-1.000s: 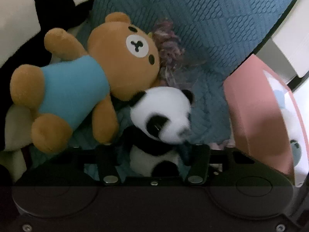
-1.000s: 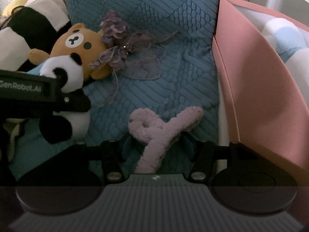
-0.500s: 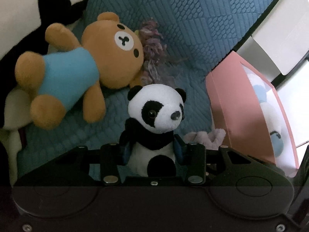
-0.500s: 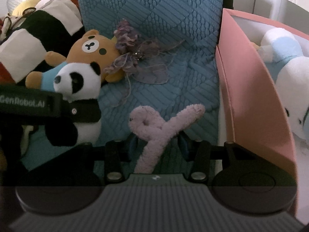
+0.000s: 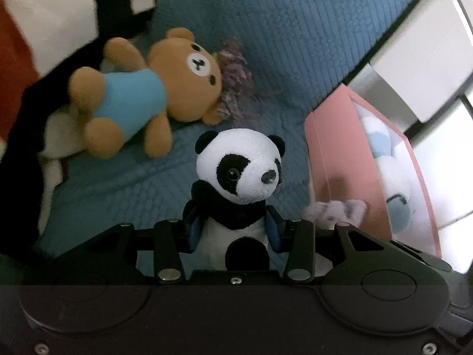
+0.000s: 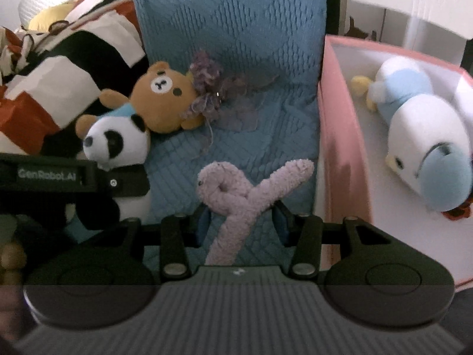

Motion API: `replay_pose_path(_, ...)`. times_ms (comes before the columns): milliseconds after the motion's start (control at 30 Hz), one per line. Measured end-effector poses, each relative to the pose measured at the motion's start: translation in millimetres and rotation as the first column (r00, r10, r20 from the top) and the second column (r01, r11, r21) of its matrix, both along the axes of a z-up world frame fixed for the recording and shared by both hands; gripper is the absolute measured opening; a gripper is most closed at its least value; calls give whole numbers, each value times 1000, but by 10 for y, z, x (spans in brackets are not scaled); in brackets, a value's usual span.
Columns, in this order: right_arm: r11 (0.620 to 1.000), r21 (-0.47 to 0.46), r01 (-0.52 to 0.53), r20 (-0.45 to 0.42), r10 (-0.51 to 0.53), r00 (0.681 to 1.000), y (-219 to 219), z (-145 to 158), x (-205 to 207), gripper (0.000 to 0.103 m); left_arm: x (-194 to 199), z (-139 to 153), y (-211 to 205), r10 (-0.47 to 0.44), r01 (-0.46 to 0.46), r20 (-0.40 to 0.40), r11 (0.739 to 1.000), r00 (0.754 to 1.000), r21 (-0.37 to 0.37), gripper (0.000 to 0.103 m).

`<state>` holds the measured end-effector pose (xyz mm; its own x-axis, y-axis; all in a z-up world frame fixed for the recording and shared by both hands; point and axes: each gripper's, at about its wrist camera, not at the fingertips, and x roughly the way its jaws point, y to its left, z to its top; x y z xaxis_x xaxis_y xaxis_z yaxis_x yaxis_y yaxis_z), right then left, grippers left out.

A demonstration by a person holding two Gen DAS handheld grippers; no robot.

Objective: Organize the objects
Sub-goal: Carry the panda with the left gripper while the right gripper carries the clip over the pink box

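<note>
My left gripper [image 5: 233, 229] is shut on a small plush panda [image 5: 239, 174] and holds it upright above the blue quilted cushion [image 5: 295, 29]. The panda also shows in the right wrist view [image 6: 118, 143], in the left gripper's black fingers. My right gripper [image 6: 241, 222] is shut on a lilac fuzzy plush loop [image 6: 236, 195], lifted above the cushion beside the pink box [image 6: 334, 148]. The lilac plush shows in the left wrist view [image 5: 337, 210] too. A white and pale-blue plush [image 6: 425, 136] lies inside the pink box [image 5: 331, 148].
A brown bear in a blue shirt [image 5: 142, 94] lies on the cushion with a purple fabric flower [image 6: 212, 94] by its head. A black, white and red plush or cushion [image 6: 50, 82] fills the left. White furniture [image 5: 428, 47] stands behind the box.
Both grippers have risen and pulled back with their toys; the bear and flower look smaller and farther. The pink box interior and its plush have come more into the right wrist view.
</note>
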<state>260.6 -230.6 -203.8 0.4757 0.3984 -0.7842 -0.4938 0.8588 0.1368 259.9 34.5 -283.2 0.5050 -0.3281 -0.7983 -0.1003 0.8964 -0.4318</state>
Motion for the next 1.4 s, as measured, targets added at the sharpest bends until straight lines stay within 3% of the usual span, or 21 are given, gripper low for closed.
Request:
replay_pose_path(700,1000,26,2,58,-3,998,-333,875,-282,48,-349,825,-278,-28,28,7,1000,1000,-10,41)
replay_pose_path(1400,992,111,52,121,-65,991,-715,1568,-132,48,-245,1645,-623,-73,77,80,996,994,-41,41)
